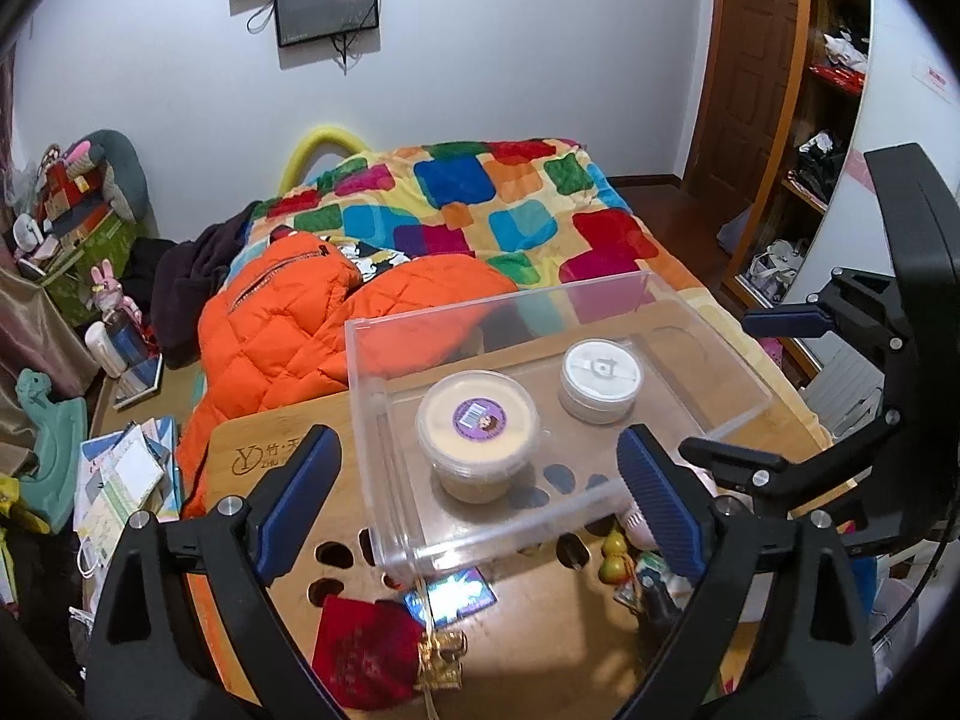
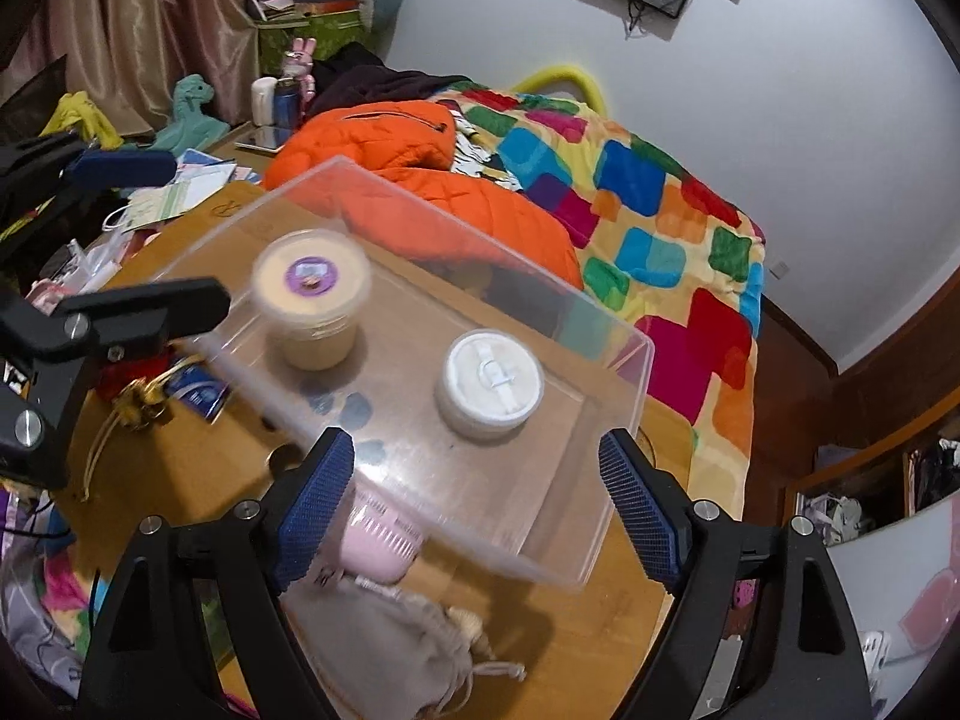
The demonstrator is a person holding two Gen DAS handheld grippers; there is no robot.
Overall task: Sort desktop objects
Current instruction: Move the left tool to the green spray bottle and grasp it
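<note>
A clear plastic bin (image 1: 384,420) is sitting on a wooden table (image 1: 540,630) beside a bed, holding a yellow tub (image 1: 477,441) and a white round container (image 1: 600,381) side by side. The left gripper (image 1: 480,498) and right gripper (image 2: 477,504) are both hovering at the bin's near edges, fingers spread wide and pinching nothing. A red pouch (image 1: 366,654) is lying on the table just outside the bin.

An orange jacket (image 1: 288,324) lies on the patchwork quilt (image 1: 492,204), below 2 wall screens (image 1: 327,6), apparently monitors.
</note>
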